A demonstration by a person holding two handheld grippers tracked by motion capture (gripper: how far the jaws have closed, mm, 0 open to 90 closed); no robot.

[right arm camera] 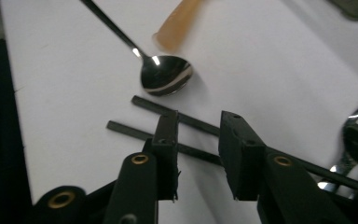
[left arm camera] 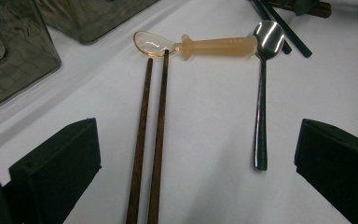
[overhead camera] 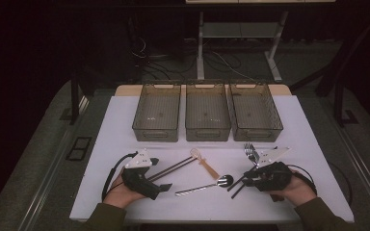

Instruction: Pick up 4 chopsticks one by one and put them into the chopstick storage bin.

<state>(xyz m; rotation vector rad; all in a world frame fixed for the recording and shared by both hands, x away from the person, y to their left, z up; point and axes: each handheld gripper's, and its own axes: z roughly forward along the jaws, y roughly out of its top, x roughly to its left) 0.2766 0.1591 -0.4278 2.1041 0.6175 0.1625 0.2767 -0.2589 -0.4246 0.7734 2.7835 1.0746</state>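
My right gripper (right arm camera: 198, 140) hovers over the black chopsticks (right arm camera: 191, 123), jaws parted a little with nothing pinched; the pair lies flat on the table (overhead camera: 125, 120) beneath them. My left gripper (overhead camera: 166, 186) rests at the near left, jaws spread wide and empty, brown chopsticks (left arm camera: 149, 140) running up between them in the left gripper view.

Step in hand, as I read it: pick up the black pair to sort into one of the three bins (overhead camera: 207, 113) at the far side. To do it well: widen the jaws a bit more, line both sticks up in the gap, and come down mid-length so they don't seesaw. The sticks lie slightly apart, so squeeze slowly to gather both.

Watch the metal spoon (right arm camera: 165, 77): its bowl sits just beside the stick tips, and a fork (overhead camera: 250, 153) lies near the far end. The orange spoon (left arm camera: 200, 45) touches the metal spoon's bowl. Whether the pads already brush the sticks I can't say for sure; the right gripper view looks like a small gap. Lift straight up, no dragging.
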